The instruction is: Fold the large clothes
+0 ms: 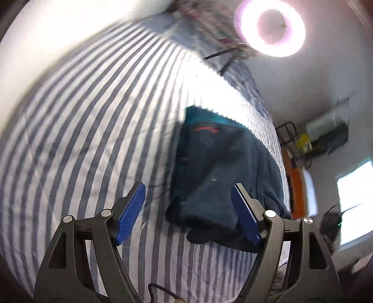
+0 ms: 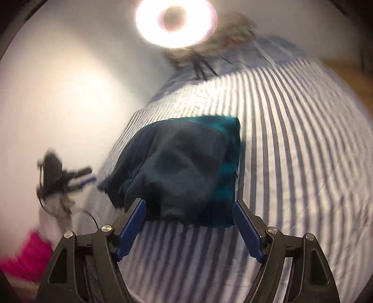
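Observation:
A dark teal fleece garment lies folded in a compact bundle on the blue-and-white striped bedsheet. It has a small red logo near its far edge. My left gripper is open and empty, its blue pads just above the garment's near edge. In the right wrist view the same garment lies on the sheet. My right gripper is open and empty, hovering over the garment's near edge. The other gripper shows blurred at the left.
A bright ring lamp on a dark stand shines from the far end of the bed, also in the right wrist view. Patterned bedding lies beside it. A white wall, a window and a pink item border the bed.

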The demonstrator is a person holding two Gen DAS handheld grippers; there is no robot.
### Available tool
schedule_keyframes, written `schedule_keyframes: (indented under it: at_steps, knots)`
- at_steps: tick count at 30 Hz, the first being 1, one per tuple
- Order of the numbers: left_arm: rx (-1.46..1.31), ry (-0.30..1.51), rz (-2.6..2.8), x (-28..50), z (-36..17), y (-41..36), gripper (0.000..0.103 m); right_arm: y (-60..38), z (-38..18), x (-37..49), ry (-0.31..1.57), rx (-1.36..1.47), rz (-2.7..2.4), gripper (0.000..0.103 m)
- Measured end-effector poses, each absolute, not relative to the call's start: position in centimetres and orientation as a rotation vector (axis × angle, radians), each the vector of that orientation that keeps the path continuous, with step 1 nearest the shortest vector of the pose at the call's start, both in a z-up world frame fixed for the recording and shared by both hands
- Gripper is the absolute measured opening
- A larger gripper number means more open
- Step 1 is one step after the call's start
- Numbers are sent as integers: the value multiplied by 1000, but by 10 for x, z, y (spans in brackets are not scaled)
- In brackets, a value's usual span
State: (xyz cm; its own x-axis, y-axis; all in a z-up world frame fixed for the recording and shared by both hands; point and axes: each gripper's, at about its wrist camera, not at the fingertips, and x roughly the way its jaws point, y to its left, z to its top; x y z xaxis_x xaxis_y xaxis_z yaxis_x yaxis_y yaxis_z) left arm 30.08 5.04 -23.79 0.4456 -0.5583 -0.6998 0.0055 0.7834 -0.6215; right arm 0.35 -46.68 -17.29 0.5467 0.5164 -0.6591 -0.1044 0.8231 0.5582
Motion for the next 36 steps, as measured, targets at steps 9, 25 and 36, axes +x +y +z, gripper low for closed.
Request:
schedule_keyframes:
  at_steps: [9,25,36]
  knots:
    - [-918,1190,-416,308,-297,55,77,-483,-223,13,978,888,397,76]
    - [-733,1005,-510,269,-215,10,9,-446,-185,47,1045,678,476,8]
    - [-564,1103,-372,274,-266,-4,9,-454,-214,52,1060,632,403,14]
